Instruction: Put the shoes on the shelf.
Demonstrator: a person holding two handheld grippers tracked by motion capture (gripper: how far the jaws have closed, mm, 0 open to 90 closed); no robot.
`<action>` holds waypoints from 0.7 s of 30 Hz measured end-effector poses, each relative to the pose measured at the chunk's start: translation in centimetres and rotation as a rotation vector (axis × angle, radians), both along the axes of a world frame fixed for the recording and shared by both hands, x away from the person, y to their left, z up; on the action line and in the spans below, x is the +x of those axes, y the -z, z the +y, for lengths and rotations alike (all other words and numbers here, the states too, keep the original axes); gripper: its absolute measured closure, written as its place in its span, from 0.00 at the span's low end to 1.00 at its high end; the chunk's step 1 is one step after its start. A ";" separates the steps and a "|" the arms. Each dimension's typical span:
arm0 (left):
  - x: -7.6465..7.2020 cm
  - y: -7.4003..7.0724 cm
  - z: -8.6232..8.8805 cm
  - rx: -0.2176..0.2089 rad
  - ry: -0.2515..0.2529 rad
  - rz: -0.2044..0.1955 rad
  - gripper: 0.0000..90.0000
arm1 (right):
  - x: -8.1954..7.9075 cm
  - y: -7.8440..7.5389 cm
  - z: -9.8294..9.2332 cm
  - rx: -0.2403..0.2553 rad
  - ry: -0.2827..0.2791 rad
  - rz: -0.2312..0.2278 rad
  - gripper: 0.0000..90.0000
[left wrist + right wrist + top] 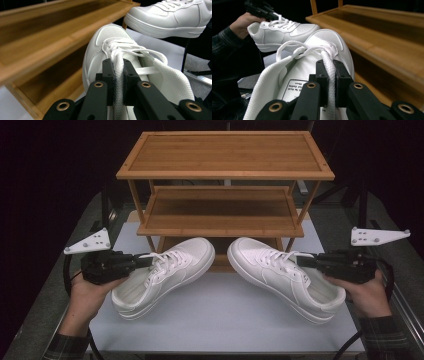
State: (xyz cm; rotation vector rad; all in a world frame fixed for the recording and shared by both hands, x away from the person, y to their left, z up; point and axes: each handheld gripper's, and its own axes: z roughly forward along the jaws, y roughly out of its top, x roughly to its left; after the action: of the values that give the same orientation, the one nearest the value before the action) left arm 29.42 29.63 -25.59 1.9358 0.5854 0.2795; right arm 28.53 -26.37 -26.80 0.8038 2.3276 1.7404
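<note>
Lots is getting cut off here. In the high view the bottom level of the 3-tier bamboo shoe rack [225, 155] is sitting mostly hidden behind the 2 shoes, and the room around the desk is just going black. The person's plaid sleeves are running out of frame at the bottom. In the left gripper view the heel of the left white leather sneaker [162, 275] is disappearing under the gripper body, and the label printed inside the right white leather sneaker [287, 275] is too small to read in the right gripper view.

Both sneakers are lying on the pale grey desk [225, 320] in front of the rack, toes angling inward toward each other and the rack, heels pointing out to the hands. The toes are near each other but apart.

The left gripper [118, 75] is reaching in from the left, and its fingers [108, 72] are squeezing nearly together on the left sneaker's white woven lace [118, 62], with just the lace's thickness between them. The lace is running straight up out of the pinch toward the knot of lacing on the tongue.

Same deal on the other side: the right gripper [330, 75] is pinching the right sneaker's white lace [328, 62], fingers [340, 75] pressing on it from both sides. The left hand [82, 295] and right hand [367, 295] are wrapping around the gripper bodies.
</note>
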 end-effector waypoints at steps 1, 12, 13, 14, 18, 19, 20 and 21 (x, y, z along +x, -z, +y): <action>0.2 -0.4 -0.1 -0.001 0.002 -0.002 0.94 | 0.2 -0.4 0.0 0.004 -0.001 0.000 0.94; 2.1 -3.5 -0.9 -0.026 0.035 -0.005 0.94 | 2.5 -4.0 0.3 0.013 0.014 -0.024 0.94; 2.2 -3.7 -0.9 -0.028 0.030 -0.007 0.94 | 2.7 -4.1 0.3 0.014 0.013 -0.025 0.94; 2.4 -3.9 -0.9 -0.030 0.028 -0.008 0.94 | 2.9 -4.3 0.4 0.014 0.013 -0.023 0.94; 3.5 -4.6 -1.1 -0.044 0.011 -0.012 0.94 | 3.7 -4.9 0.9 0.007 0.027 -0.023 0.94; 3.7 -4.8 -1.2 -0.045 0.004 -0.014 0.94 | 4.0 -5.0 1.0 0.003 0.031 -0.020 0.94; 4.0 -5.0 -1.3 -0.044 -0.002 -0.017 0.94 | 4.2 -5.2 1.1 -0.003 0.038 -0.021 0.94; 4.0 -5.0 -1.3 -0.044 -0.002 -0.017 0.94 | 4.2 -5.2 1.1 -0.003 0.038 -0.021 0.94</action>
State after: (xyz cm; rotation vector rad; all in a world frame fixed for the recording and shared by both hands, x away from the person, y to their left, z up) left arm 33.41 28.33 -20.56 1.8885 0.5775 0.2822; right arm 32.76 -25.28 -21.58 0.8194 2.2855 1.7211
